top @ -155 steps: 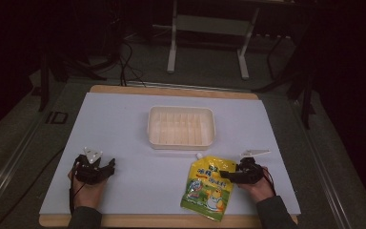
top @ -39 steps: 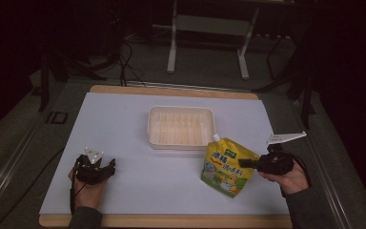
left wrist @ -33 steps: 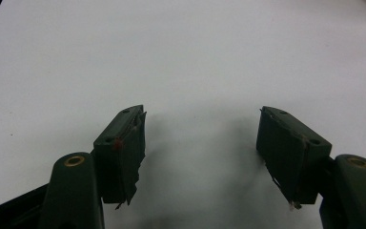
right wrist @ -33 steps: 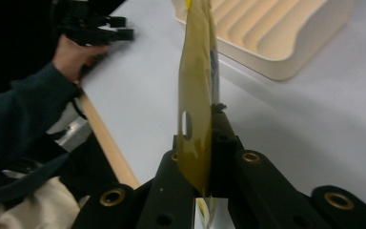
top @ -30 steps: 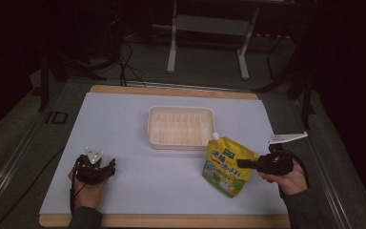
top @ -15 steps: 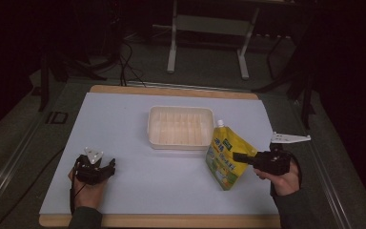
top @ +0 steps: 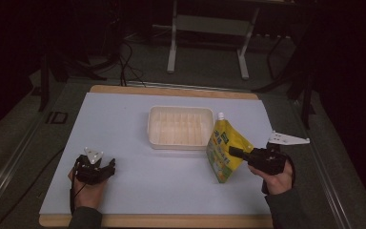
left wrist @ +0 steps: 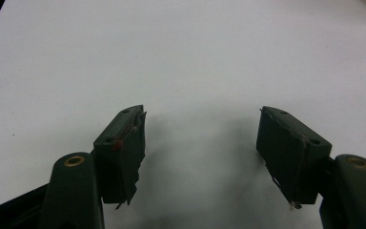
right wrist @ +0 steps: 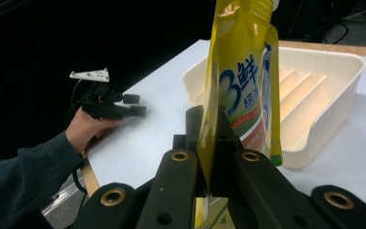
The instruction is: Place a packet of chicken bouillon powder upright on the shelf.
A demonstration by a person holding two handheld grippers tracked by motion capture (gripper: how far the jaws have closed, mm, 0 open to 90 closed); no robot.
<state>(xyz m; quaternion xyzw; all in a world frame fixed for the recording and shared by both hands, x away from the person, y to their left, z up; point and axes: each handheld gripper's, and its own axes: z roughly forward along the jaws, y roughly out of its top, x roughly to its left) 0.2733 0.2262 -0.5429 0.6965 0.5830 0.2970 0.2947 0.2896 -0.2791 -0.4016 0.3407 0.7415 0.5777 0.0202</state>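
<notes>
We've got the right claw [top: 233, 152] clamped tight on the yellow pouch [top: 225, 151], held upright w/ spout up, just right of the cream tray [top: 179, 126] & off the tabletop [top: 124, 119]. Left claw [left wrist: 202, 143] sits wide open, nothing in it, well left of the tray.

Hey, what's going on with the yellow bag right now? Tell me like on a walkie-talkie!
Right gripper shut on yellow pouch, holding it upright beside cream tray. Left gripper open, resting on table. Nothing between pouch and tray.
</notes>
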